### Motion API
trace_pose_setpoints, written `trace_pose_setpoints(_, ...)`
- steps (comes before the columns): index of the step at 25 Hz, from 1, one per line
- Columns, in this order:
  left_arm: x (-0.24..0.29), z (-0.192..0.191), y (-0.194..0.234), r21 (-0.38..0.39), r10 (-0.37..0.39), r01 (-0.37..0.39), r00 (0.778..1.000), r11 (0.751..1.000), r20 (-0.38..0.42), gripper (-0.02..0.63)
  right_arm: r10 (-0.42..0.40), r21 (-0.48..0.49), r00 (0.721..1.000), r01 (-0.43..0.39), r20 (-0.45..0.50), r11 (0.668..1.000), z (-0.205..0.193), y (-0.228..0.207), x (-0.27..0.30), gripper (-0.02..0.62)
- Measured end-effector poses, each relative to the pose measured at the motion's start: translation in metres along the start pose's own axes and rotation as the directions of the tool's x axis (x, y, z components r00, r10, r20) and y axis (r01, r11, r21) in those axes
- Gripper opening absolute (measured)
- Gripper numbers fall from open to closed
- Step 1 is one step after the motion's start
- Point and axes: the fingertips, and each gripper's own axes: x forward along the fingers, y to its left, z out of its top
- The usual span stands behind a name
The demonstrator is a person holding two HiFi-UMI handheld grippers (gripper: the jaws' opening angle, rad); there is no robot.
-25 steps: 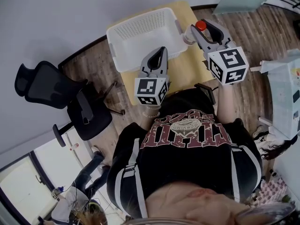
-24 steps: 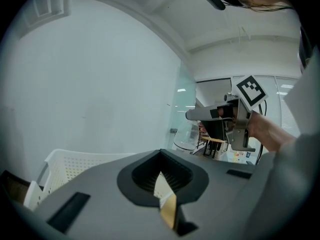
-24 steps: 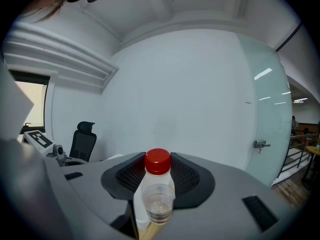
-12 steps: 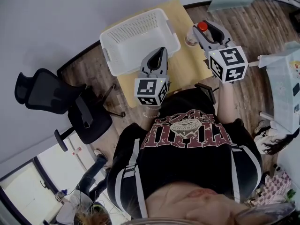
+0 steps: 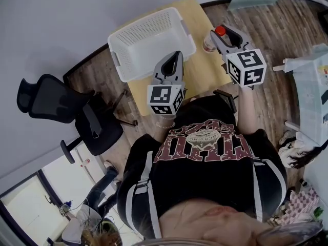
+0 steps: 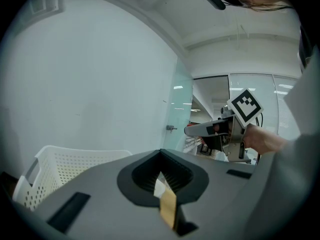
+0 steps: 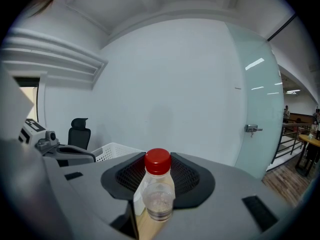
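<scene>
The right gripper point(image 5: 221, 37) is clamped on a clear bottle point(image 7: 158, 196) with a red cap, at the far right edge of the wooden table point(image 5: 201, 72). The left gripper point(image 5: 176, 59), jaws together with nothing between them, hangs just near of the white basket point(image 5: 148, 40).

Both forearms reach forward from the chest, each hand holding its gripper level with the marker cube toward the body. The left gripper point(image 5: 177, 55) sits nearer the torso, its jaws drawn together with nothing between them. The right gripper point(image 5: 217, 36) is pushed further out to the right, its jaws clamped on a clear red-capped bottle point(image 7: 158, 194).
</scene>
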Motion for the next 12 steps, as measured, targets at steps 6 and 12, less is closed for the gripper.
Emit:
trace_pose_setpoints(6,0.002,-0.001,-0.002,0.003,0.002,-0.002,1.000,1.000,-0.006,0.046,0.023,0.005,1.000,-0.023,-0.021,1.000,-0.016,0.000,0.009,0.164)
trace_pose_setpoints(12,-0.001,-0.003,0.000,0.003,0.014,-0.014,1.000,1.000,-0.013,0.046,0.039,0.026,0.998,-0.038,-0.050,0.999,-0.035,0.002,0.019,0.164)
